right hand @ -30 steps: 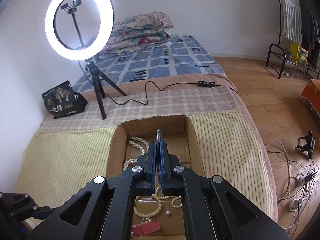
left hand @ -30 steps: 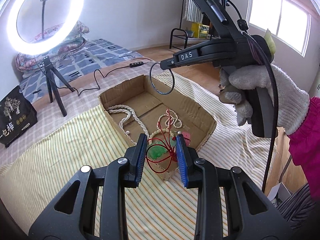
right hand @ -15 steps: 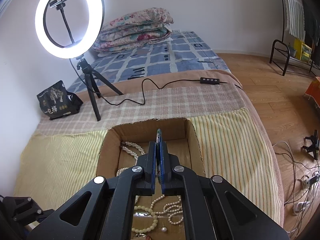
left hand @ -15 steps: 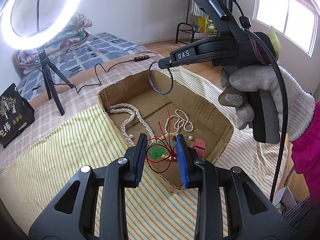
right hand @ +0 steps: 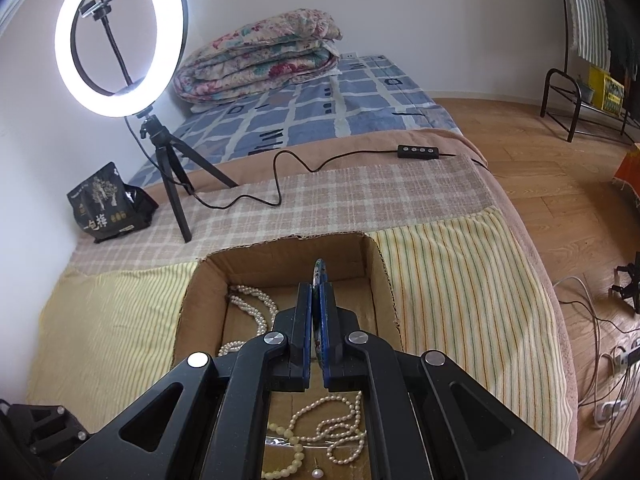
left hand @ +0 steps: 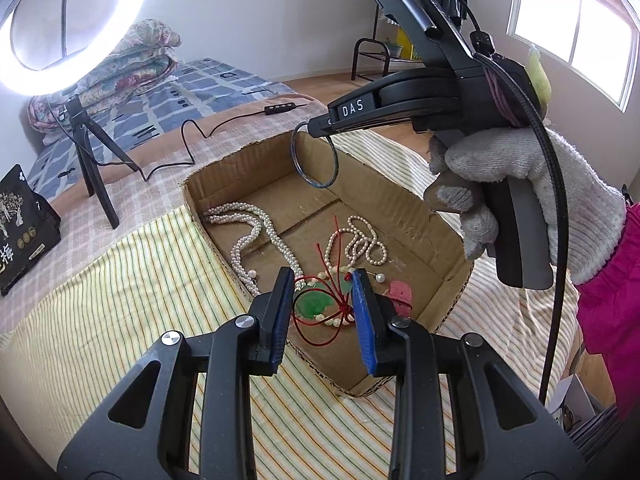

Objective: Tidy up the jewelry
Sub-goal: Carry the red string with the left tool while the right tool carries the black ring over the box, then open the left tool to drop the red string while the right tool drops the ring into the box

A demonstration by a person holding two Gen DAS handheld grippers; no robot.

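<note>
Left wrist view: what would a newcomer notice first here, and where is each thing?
First, the dark bangle pinched in the right tool, hanging above the cardboard box. Then the green pendant on red cord between the left tool's blue pads, over the box's near corner. The glowing ring light stands far left on the bed.

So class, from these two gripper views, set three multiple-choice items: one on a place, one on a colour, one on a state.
1. Where do the pearl necklaces lie?
A in the cardboard box
B on the floor
C on the folded quilt

2. What colour is the pendant between the left gripper fingers?
A blue
B green
C yellow

3. What is the right gripper doing?
A standing wide open
B clamping a bangle
C pinching a cable

Answers: 1 A, pearls rest on the box floor; 2 B, green with red cord; 3 B, the ring hangs from shut fingers.
</note>
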